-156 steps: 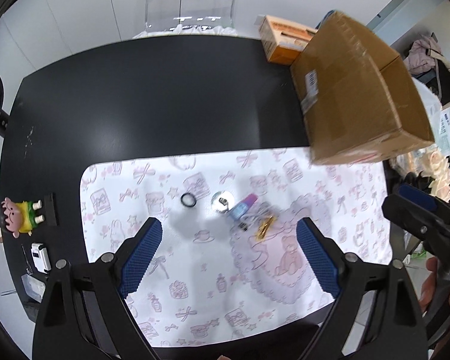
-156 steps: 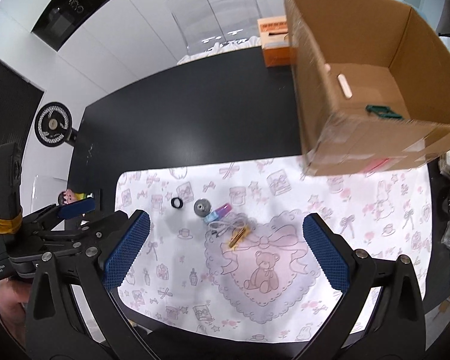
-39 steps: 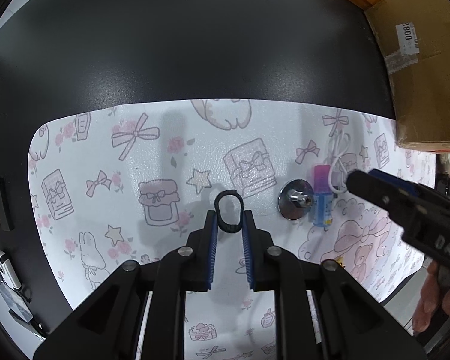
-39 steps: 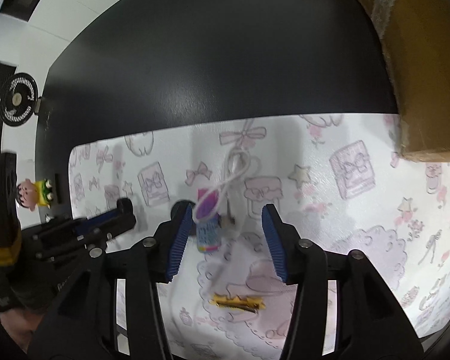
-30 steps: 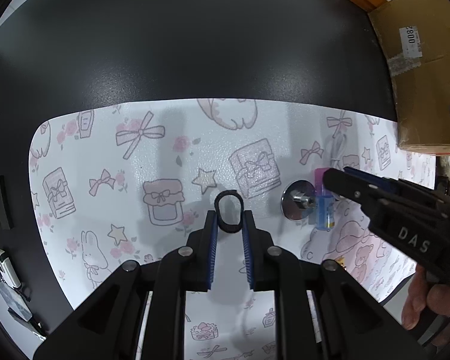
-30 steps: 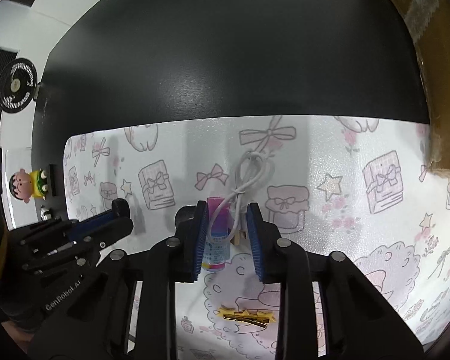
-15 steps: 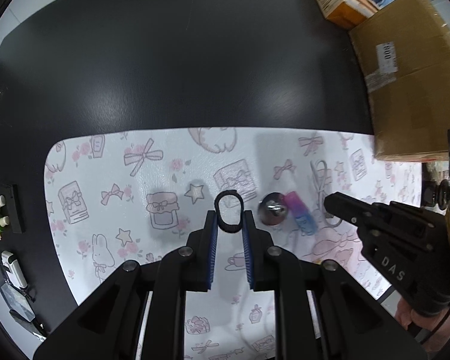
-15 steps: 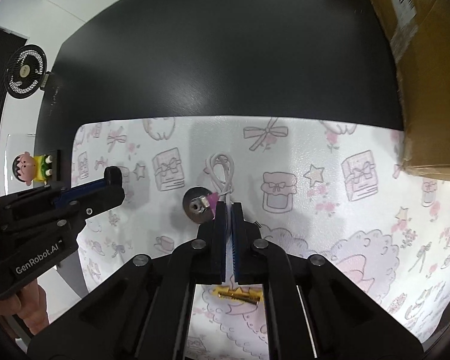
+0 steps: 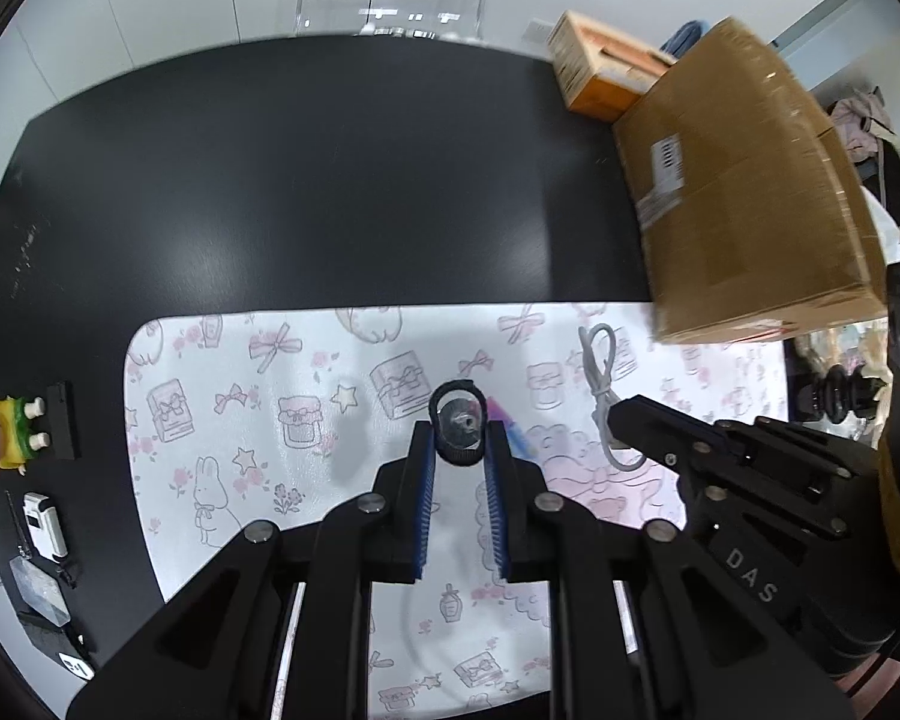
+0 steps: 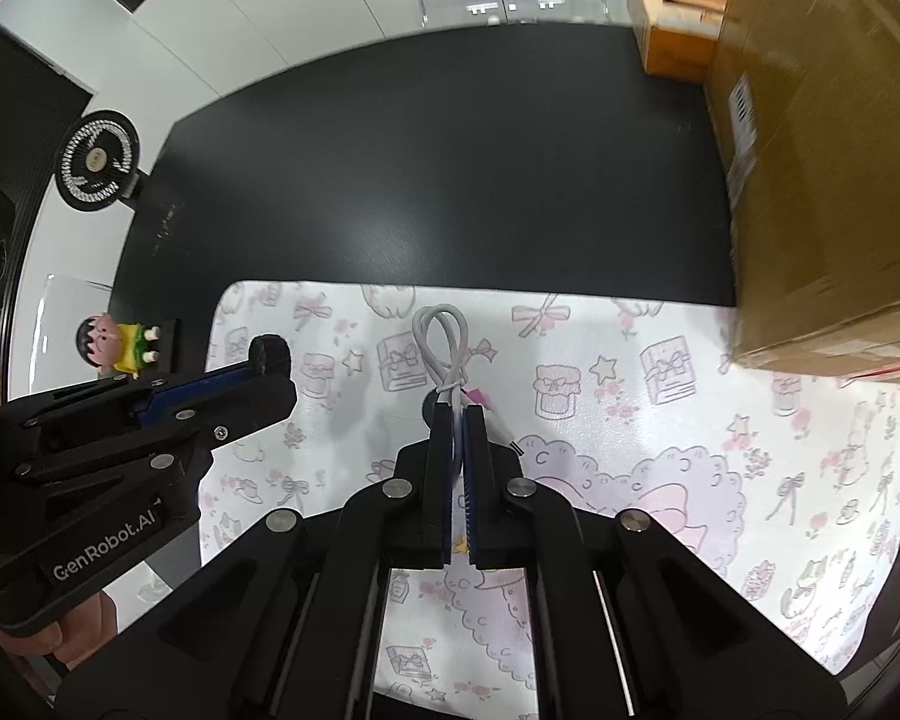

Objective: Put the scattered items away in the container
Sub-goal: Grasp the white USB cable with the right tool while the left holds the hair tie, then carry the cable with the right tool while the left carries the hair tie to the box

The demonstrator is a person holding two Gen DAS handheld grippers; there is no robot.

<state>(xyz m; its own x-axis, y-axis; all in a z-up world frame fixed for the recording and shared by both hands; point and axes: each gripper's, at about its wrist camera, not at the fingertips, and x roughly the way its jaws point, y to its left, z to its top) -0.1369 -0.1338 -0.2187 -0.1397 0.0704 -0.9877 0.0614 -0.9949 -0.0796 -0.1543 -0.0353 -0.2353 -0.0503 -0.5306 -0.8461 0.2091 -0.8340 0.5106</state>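
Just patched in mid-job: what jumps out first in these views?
Both grippers are loaded: the left gripper pinches a black ring, and the right gripper is shut on a looped white cable, both over the pink-printed mat. The cardboard box stands at the mat's far right corner.

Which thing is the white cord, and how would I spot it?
Find the pink-patterned mat on the black table. Over its middle, the right hand-held gripper pinches the white cord, a thin cable tied into a looped bundle. The black ring in the left hand-held gripper is dark and round.
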